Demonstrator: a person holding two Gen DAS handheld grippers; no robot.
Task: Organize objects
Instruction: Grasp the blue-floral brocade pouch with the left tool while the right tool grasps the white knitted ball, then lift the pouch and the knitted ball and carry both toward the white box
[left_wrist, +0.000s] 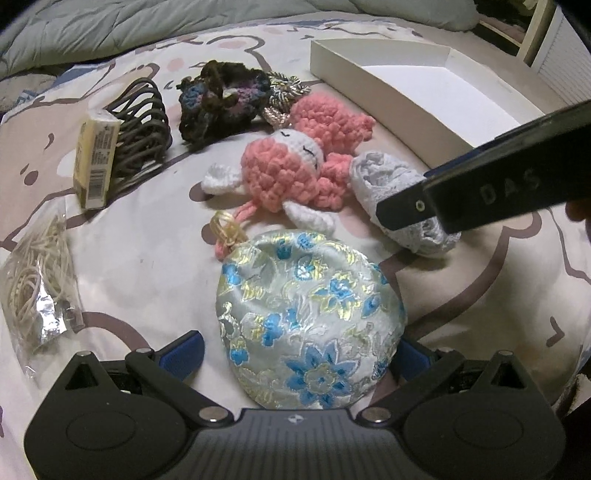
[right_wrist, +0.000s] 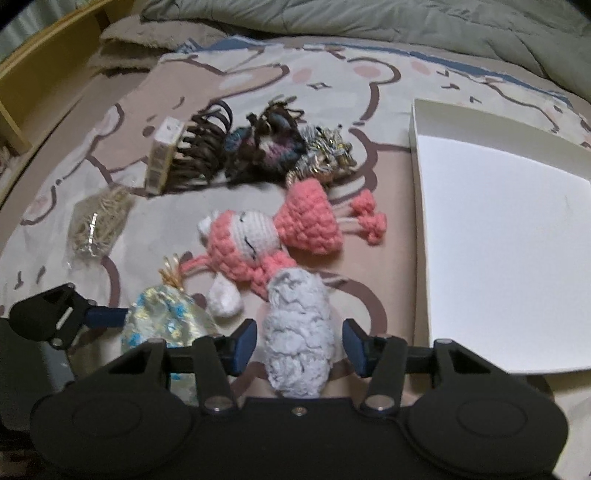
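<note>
Items lie on a bedsheet (left_wrist: 147, 266) printed with cartoon outlines. Far left: a clear plastic bag (left_wrist: 37, 291) holding pale rubber bands and a scrap of foil. Next, a small yellowish carton (left_wrist: 96, 157) standing on end against a dark brown claw hair clip (left_wrist: 142, 122). Then a dark crocheted scrunchie (left_wrist: 218, 101) with blue and purple patches, and just beside it a gold-and-silver metallic scrunchie (left_wrist: 286, 86). Centre: a pink and white crocheted doll (left_wrist: 291, 162), lying on its side, its pink cord running to the neck of a satin pouch (left_wrist: 310, 321). The pouch is round, silvery, brocaded with blue flowers and yellow leaves, with a cream loop at its gathered top. My left gripper (left_wrist: 295, 350) straddles this pouch with jaws wide; the blue pads sit at its two sides, but whether they press on it I cannot tell. Right of the doll, touching its skirt: a pale grey-white lace bundle (right_wrist: 297, 343), crumpled, oblong. My right gripper (right_wrist: 299, 350) is set around it, jaws at a narrow setting, with a visible gap between each blue pad and the lace; not gripping. Far right: a shallow white cardboard box (right_wrist: 498, 258), open-topped, nothing inside.
</note>
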